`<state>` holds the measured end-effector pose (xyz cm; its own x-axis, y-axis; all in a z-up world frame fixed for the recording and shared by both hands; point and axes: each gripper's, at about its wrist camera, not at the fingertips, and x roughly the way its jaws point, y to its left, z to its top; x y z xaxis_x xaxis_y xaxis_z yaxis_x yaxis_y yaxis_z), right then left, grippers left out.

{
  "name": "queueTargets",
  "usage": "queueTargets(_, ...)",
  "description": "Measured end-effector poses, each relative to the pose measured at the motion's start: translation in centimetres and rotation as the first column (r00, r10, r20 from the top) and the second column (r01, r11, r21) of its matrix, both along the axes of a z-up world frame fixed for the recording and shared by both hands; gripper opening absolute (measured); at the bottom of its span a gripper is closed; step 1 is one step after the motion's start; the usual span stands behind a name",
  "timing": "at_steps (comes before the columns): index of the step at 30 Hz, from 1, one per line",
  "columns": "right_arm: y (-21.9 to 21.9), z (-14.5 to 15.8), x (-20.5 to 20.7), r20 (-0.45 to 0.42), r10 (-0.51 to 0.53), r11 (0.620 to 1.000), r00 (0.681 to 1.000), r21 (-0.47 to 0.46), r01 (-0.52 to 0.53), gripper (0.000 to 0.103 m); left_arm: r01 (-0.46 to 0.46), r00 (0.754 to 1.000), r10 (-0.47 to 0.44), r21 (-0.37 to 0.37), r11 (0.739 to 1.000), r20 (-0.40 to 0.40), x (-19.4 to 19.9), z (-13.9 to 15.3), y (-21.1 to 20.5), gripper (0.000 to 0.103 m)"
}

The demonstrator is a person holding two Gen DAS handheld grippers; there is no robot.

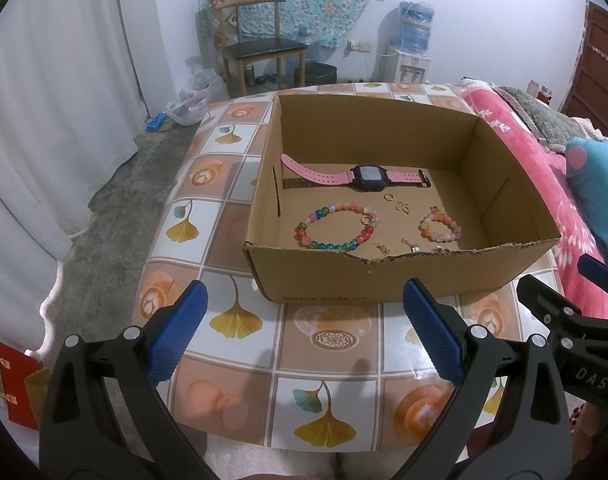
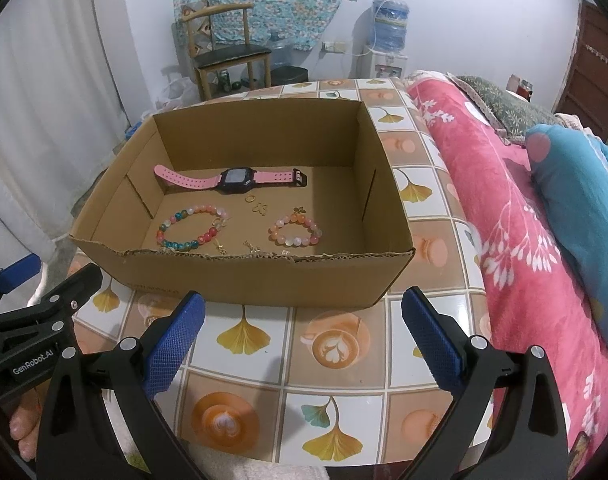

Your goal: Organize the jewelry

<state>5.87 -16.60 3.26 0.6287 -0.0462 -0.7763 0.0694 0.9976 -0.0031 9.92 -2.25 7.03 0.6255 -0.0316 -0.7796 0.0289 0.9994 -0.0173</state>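
An open cardboard box [image 1: 404, 280] [image 2: 264, 280] stands on the tiled table. Inside lie a pink-strapped watch [image 1: 368, 178] [image 2: 236, 180], a large multicolour bead bracelet [image 1: 336, 226] [image 2: 192, 228], a small pink bead bracelet [image 1: 440, 226] [image 2: 296, 230], gold rings [image 1: 396, 202] [image 2: 256, 204] and small gold charms [image 1: 408, 247] [image 2: 250, 246]. My left gripper [image 1: 304, 332] is open and empty, in front of the box. My right gripper [image 2: 302, 336] is open and empty, also in front of the box. Each gripper shows at the edge of the other's view.
The table [image 1: 328, 360] has a patterned cloth and drops off at the left edge. A bed with a pink blanket [image 2: 516, 208] and blue pillow [image 2: 584, 184] lies right of it. A chair [image 1: 260, 48] and a water dispenser [image 1: 412, 48] stand at the far wall.
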Motion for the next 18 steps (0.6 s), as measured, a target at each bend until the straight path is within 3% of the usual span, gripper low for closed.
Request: queueTargets(18,-0.02,0.21,-0.13,0.001,0.000,1.000,1.000,-0.006,0.000,0.096,0.003,1.000,-0.003,-0.004,1.000,0.001,-0.04,0.10,0.01,0.095)
